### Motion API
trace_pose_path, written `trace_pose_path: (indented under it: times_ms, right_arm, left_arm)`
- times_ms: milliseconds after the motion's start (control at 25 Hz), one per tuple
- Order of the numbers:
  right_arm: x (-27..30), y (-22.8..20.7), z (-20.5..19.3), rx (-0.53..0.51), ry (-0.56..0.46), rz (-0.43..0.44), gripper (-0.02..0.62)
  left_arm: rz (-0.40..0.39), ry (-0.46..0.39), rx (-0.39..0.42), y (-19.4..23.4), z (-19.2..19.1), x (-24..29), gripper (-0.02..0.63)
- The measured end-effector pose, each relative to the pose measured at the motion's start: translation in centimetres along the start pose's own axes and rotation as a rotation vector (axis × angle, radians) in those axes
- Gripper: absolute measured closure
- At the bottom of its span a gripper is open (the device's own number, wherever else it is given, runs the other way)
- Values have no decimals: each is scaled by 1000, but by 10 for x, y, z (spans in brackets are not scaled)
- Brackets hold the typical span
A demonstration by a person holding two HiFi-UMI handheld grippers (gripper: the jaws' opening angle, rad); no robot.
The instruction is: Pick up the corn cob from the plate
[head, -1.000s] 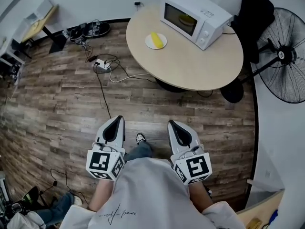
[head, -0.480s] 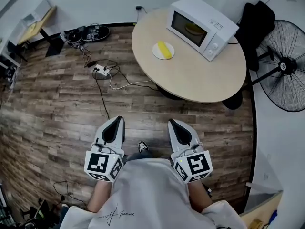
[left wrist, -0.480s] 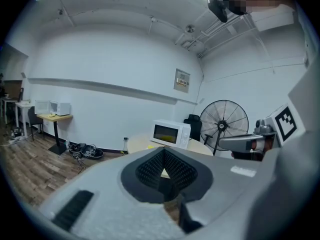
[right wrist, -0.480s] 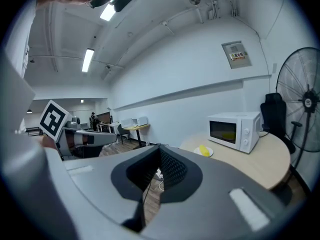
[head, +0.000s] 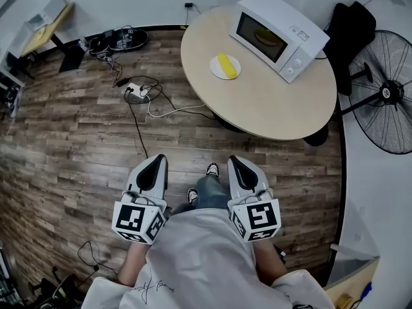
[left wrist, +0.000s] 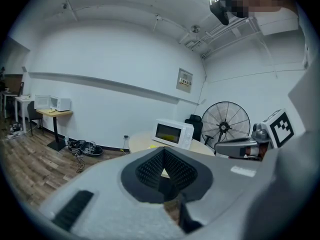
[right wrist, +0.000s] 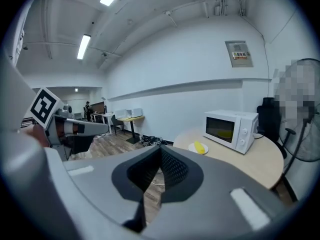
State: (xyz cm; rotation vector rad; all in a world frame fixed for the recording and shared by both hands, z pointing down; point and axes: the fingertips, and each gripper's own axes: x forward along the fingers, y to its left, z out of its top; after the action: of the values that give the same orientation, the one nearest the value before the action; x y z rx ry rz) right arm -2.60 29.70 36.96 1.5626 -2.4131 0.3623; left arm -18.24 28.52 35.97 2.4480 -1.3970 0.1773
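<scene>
A yellow corn cob point(head: 224, 64) lies on a small white plate point(head: 216, 71) on the round wooden table point(head: 257, 105), beside a white microwave point(head: 280, 28). In the right gripper view the corn cob point(right wrist: 199, 147) shows far ahead, left of the microwave point(right wrist: 231, 125). My left gripper point(head: 156, 161) and right gripper point(head: 235, 163) are held side by side over the wood floor, well short of the table. Both are shut with nothing between the jaws. From the left gripper point(left wrist: 164, 156) the table shows small in the distance; the right gripper point(right wrist: 161, 156) points toward it.
A standing fan point(head: 386, 92) and a dark jacket over a chair point(head: 351, 24) stand right of the table. A power strip with cables point(head: 137, 90) lies on the floor to the left. More desks stand along the far wall point(right wrist: 122, 115).
The person has stepped toward the table, so the table and plate sit a little nearer and further right in the head view. Both grippers came forward together, still shut.
</scene>
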Motion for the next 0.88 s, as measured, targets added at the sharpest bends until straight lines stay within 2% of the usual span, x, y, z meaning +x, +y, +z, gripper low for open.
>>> trace_pose_path:
  times_ms: [320, 640, 880]
  right_arm:
    - [33, -14, 7, 12, -11, 10, 597]
    - [84, -46, 25, 81, -34, 21, 597]
    - [131, -73, 45, 113, -38, 64, 592]
  left_arm:
    - [11, 19, 15, 13, 4, 28, 612]
    - [0, 33, 36, 33, 23, 85, 611]
    - [1, 48, 43, 52, 43, 133, 611]
